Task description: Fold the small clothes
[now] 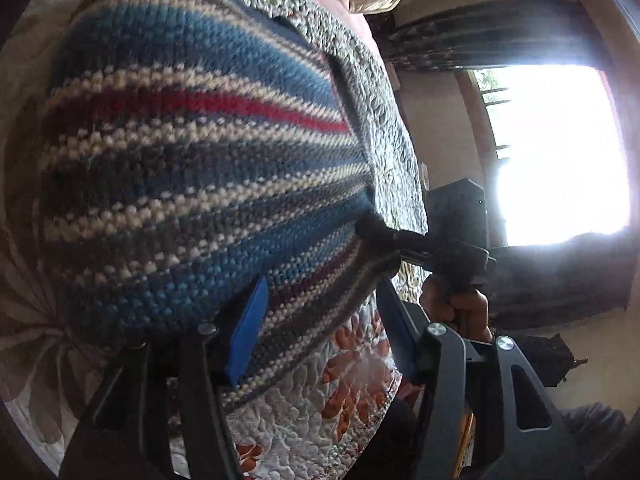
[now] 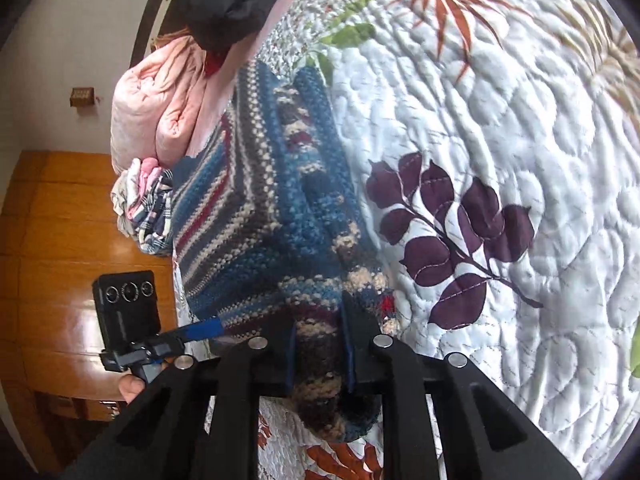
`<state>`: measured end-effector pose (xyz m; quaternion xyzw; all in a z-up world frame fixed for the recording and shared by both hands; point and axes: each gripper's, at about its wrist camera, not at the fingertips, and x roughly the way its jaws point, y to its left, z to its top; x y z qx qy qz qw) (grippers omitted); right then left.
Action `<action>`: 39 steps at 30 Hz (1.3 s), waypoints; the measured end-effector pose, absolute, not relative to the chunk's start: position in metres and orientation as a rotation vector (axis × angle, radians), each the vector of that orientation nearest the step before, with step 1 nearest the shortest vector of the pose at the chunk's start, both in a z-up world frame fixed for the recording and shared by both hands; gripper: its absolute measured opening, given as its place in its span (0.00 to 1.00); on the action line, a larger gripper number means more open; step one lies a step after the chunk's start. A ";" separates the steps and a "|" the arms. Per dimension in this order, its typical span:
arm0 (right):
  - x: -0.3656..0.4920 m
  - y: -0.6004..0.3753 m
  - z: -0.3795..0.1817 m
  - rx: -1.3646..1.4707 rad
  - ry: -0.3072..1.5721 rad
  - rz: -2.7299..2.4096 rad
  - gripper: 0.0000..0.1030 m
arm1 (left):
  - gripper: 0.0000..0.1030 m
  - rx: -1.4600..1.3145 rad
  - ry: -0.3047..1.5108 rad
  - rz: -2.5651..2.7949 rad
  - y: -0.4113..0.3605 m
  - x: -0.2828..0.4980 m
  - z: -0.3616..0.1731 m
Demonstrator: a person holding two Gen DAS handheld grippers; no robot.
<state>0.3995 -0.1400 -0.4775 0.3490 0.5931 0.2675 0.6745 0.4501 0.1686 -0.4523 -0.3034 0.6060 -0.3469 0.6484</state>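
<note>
Here, a striped knit sweater (image 2: 256,216) lies on a quilted floral bedspread (image 2: 500,140) on the bed. The right tool (image 2: 318,344) is clamped on one bunched corner of it. The left tool (image 1: 320,320) stands with its jaws apart, the sweater's edge between its blue pads (image 1: 248,328).

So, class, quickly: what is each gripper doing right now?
Left gripper: open, fingers either side of the striped knitted sweater's edge.
Right gripper: shut on the striped knitted sweater.
</note>
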 end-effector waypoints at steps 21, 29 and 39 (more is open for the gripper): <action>0.444 -0.131 -0.450 0.747 1.257 0.593 0.23 | 0.57 -0.651 1.312 -0.809 0.168 0.448 -0.415; 0.515 -0.103 -0.440 0.688 1.256 0.587 0.58 | 0.61 -0.716 1.208 -0.730 0.215 0.506 -0.381; 0.511 -0.122 -0.472 0.701 1.253 0.483 0.13 | 0.55 -0.656 1.295 -0.611 0.213 0.536 -0.416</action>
